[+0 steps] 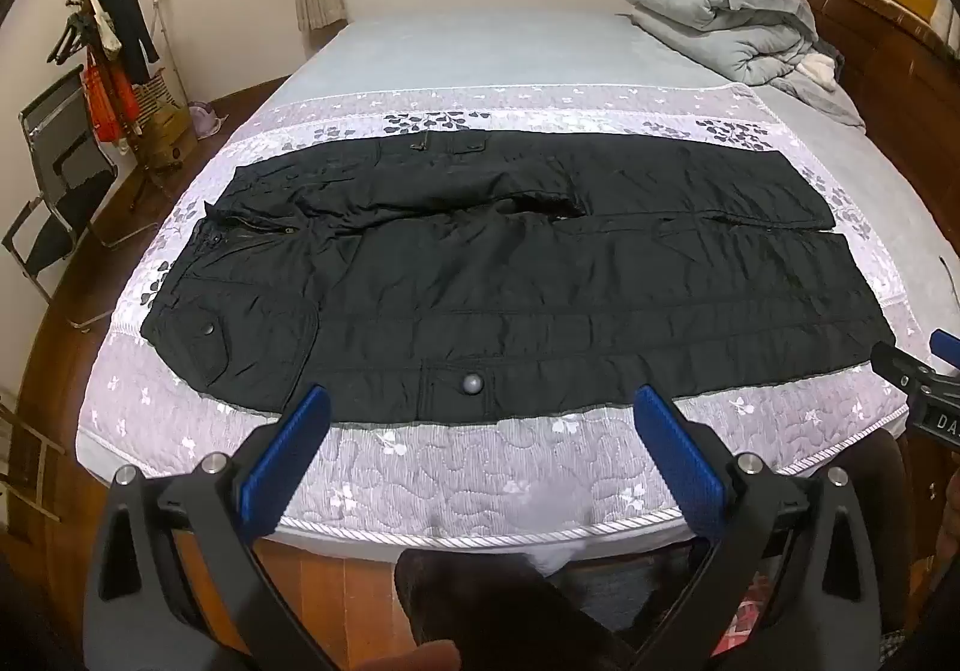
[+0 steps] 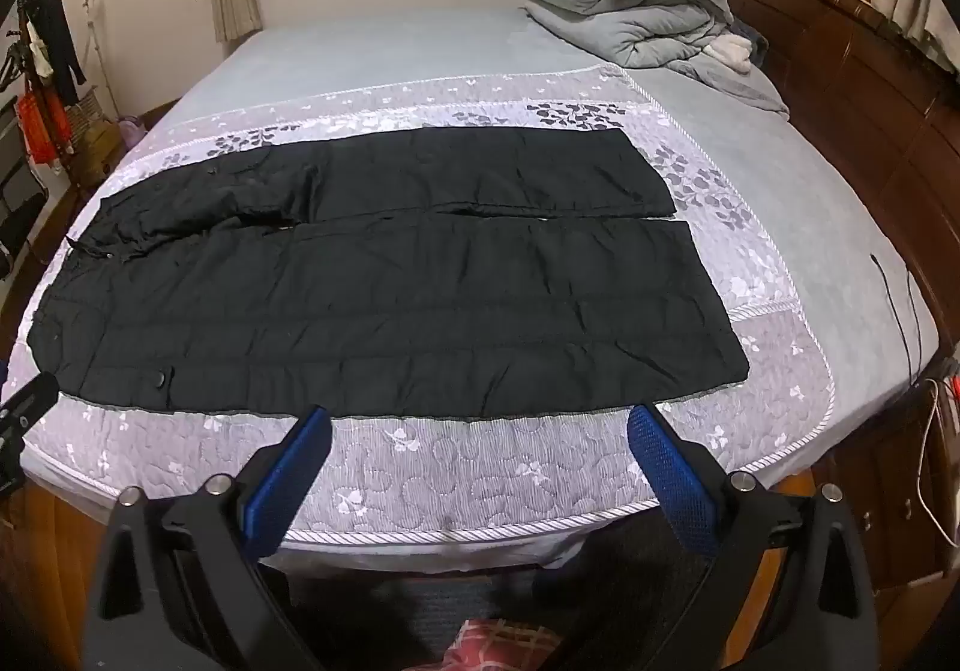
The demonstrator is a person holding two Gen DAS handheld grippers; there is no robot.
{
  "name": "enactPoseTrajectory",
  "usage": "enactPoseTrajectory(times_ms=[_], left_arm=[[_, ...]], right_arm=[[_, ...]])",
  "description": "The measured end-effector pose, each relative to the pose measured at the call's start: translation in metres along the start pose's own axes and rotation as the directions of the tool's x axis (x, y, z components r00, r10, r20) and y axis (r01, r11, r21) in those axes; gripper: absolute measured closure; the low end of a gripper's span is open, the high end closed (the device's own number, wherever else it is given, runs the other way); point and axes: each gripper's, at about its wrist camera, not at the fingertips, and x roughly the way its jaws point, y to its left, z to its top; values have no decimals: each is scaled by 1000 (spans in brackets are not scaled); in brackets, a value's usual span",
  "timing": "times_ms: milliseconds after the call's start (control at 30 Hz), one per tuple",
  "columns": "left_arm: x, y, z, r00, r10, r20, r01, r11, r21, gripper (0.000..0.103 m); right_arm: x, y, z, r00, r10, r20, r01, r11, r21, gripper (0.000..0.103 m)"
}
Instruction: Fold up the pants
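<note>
Black quilted pants (image 1: 480, 275) lie spread flat across the bed, waist at the left, both legs side by side running right; they also show in the right wrist view (image 2: 384, 287). My left gripper (image 1: 480, 401) is open and empty, held above the near edge of the bed in front of the pants' near leg, by a snap button (image 1: 472, 383). My right gripper (image 2: 480, 419) is open and empty, in front of the near leg's cuff end. It shows at the right edge of the left wrist view (image 1: 924, 371).
A purple quilted cover (image 1: 480, 467) lies under the pants on the bed. A folded grey duvet (image 1: 714, 5) sits at the far right by the wooden headboard (image 2: 840, 71). A coat rack (image 1: 102, 29) and a folding chair (image 1: 54, 179) stand left on the wooden floor.
</note>
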Motion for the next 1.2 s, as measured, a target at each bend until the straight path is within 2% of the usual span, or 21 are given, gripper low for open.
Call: enactPoseTrajectory(times_ms=[1200], left_arm=[[-5,-5,5,1000,6,15,-6,1000,11,3]], right_arm=[[2,-3,0,1000,5,-4,-5,1000,6,3]])
